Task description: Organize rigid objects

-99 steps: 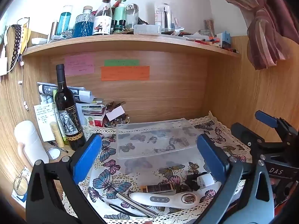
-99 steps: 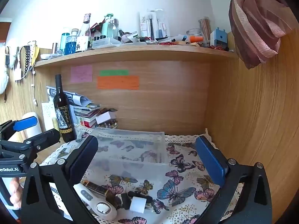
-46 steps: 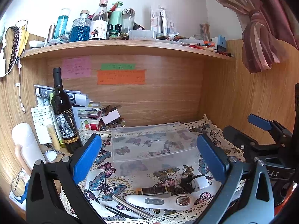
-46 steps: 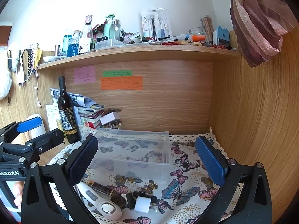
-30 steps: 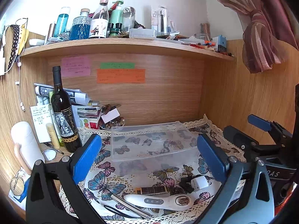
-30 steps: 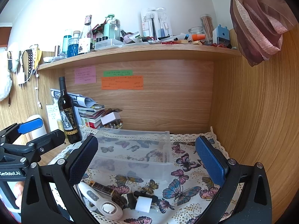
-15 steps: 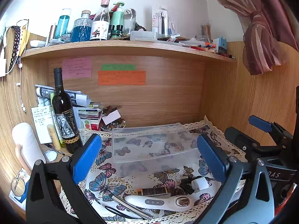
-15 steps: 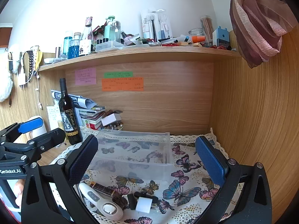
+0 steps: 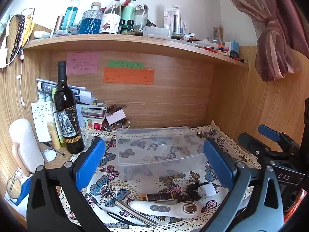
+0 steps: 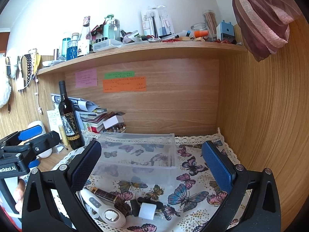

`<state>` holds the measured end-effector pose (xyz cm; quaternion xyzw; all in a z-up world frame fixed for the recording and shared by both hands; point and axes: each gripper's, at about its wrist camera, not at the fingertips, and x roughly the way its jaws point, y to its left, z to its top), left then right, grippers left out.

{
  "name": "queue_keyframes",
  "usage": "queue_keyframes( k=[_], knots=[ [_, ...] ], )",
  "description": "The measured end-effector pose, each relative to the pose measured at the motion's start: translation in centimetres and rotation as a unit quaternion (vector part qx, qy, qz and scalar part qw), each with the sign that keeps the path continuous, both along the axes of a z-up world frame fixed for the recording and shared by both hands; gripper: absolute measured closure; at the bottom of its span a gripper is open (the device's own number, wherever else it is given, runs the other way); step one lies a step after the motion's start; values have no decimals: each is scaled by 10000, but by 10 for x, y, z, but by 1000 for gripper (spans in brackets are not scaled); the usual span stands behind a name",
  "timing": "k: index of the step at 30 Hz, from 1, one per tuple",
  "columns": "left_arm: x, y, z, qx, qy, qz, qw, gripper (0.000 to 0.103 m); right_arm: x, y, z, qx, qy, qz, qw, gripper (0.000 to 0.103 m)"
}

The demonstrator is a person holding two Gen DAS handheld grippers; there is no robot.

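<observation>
A clear plastic box (image 9: 156, 147) stands empty on the butterfly cloth (image 9: 108, 189); it also shows in the right wrist view (image 10: 139, 156). In front of it lie a white handheld device (image 9: 164, 209), a brown tube (image 9: 158, 196), a metal rod (image 9: 133, 212), a white cap (image 9: 206, 190) and black pieces. The right wrist view shows the device (image 10: 102, 210), tube (image 10: 105, 194) and cap (image 10: 147, 210). My left gripper (image 9: 154, 164) is open and empty above them. My right gripper (image 10: 152, 166) is open and empty, beside the left.
A dark wine bottle (image 9: 66, 114) stands at the left with papers and books (image 9: 90, 110) behind it. A white cylinder (image 9: 25, 143) is at far left. A crowded shelf (image 9: 125, 40) runs overhead. Wooden walls close the back and right.
Both grippers have drifted only slightly; the view shifts a little. Nothing on the cloth has moved and both stay open.
</observation>
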<state>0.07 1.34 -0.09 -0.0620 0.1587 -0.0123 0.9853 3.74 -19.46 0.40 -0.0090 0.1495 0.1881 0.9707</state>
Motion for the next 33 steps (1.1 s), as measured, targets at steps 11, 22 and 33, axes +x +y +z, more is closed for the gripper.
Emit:
queue_keyframes(
  k=[11, 22, 33],
  knots=[
    [15, 25, -56, -101, 1058, 368, 9936, 25, 23, -2, -44, -410, 859, 164, 9953, 37],
    [21, 29, -120, -442, 2228, 342, 9733, 44, 34, 2, -97, -598, 1668, 380, 9834, 46],
    [24, 17, -144, -384, 2590, 605, 9632, 43, 45, 9, -123, -643, 2156, 518, 9730, 58]
  ],
)
